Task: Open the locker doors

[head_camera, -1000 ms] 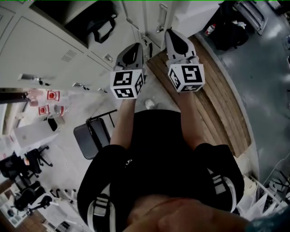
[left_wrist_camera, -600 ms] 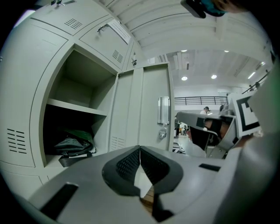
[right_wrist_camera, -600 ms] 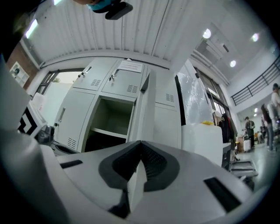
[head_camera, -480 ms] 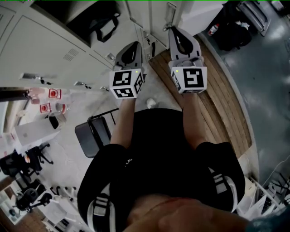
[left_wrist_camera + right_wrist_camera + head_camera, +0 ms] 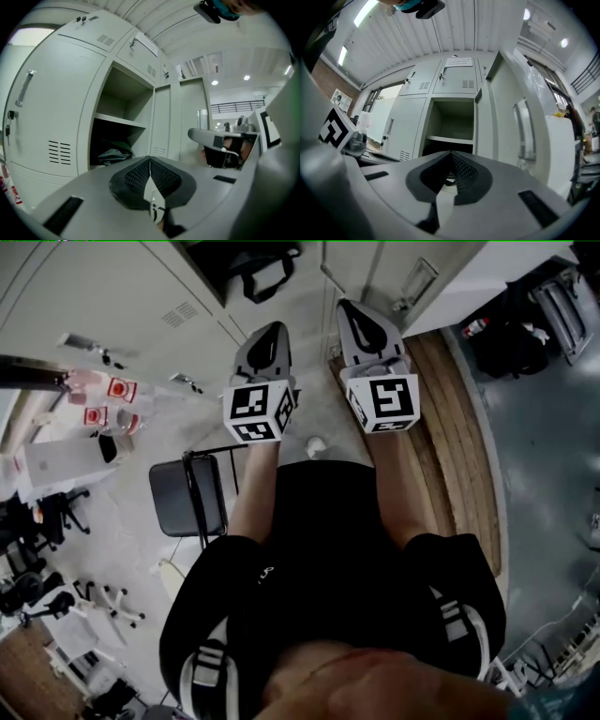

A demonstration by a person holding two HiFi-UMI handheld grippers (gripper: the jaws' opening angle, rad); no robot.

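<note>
A bank of pale grey lockers (image 5: 122, 287) fills the top of the head view. One compartment (image 5: 117, 136) stands open, with a shelf and a dark bag (image 5: 111, 153) inside; the bag (image 5: 262, 268) also shows from above. In the right gripper view the open compartment (image 5: 452, 124) lies straight ahead, its door (image 5: 520, 131) swung out to the right. My left gripper (image 5: 150, 159) and right gripper (image 5: 451, 153) are both shut and hold nothing. They hang side by side short of the lockers, left gripper (image 5: 270, 334) and right gripper (image 5: 354, 310), touching no door.
Closed doors with bar handles (image 5: 24, 89) flank the open compartment. A black folding chair (image 5: 187, 502) stands at my left, beside a table with bottles (image 5: 103, 404). A wooden floor strip (image 5: 459, 427) runs along the right, with dark bags (image 5: 511, 343) beyond. A small white object (image 5: 316, 446) lies on the floor.
The head view has swung round: the open compartment with the bag has slid from upper left to top centre. Both grippers moved sideways with it and stay shut and level.
</note>
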